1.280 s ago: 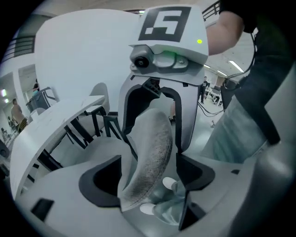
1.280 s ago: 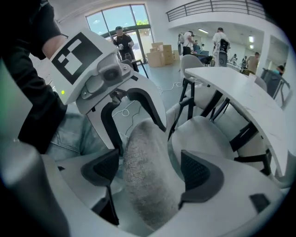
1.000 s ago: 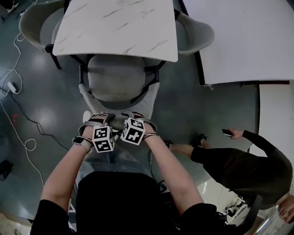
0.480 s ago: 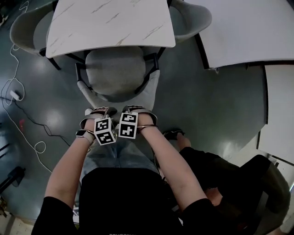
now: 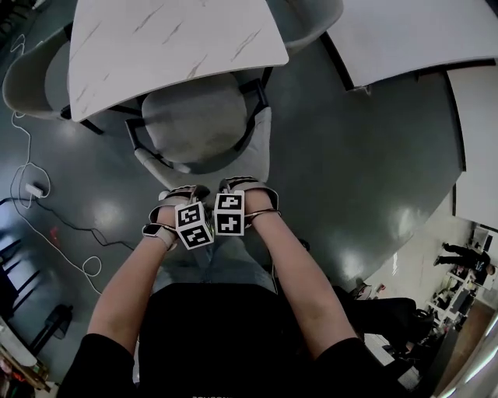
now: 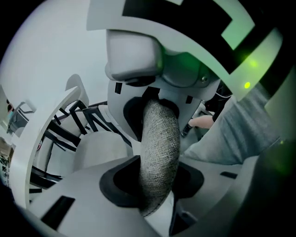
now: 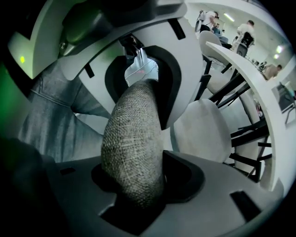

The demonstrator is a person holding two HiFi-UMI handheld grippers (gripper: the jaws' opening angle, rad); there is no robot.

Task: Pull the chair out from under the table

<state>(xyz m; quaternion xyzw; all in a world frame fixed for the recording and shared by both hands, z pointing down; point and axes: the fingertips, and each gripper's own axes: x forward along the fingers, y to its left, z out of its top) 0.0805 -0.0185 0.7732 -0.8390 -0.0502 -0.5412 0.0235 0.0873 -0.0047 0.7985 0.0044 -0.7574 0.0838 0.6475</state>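
The grey fabric chair (image 5: 194, 116) stands with its seat partly under the white marble table (image 5: 171, 47), its curved backrest (image 5: 257, 151) toward me. Both grippers sit side by side on the backrest's top rim. My left gripper (image 5: 180, 196) has just been closing, and in the left gripper view its jaws press on the woven backrest rim (image 6: 159, 148). My right gripper (image 5: 243, 186) has also been closing; its dark pads (image 7: 182, 173) clamp the same woven rim (image 7: 134, 152). Below the rim, the seat (image 7: 201, 129) shows pale.
A second grey chair (image 5: 31, 78) stands at the table's left and a third (image 5: 311, 15) at its far right corner. White tables (image 5: 405, 31) fill the upper right. A white cable (image 5: 27, 183) trails over the dark floor at the left. People (image 5: 459, 256) stand far right.
Both grippers have settled a little lower onto the backrest rim and stayed there. The crouching person in black at the right has left that spot.
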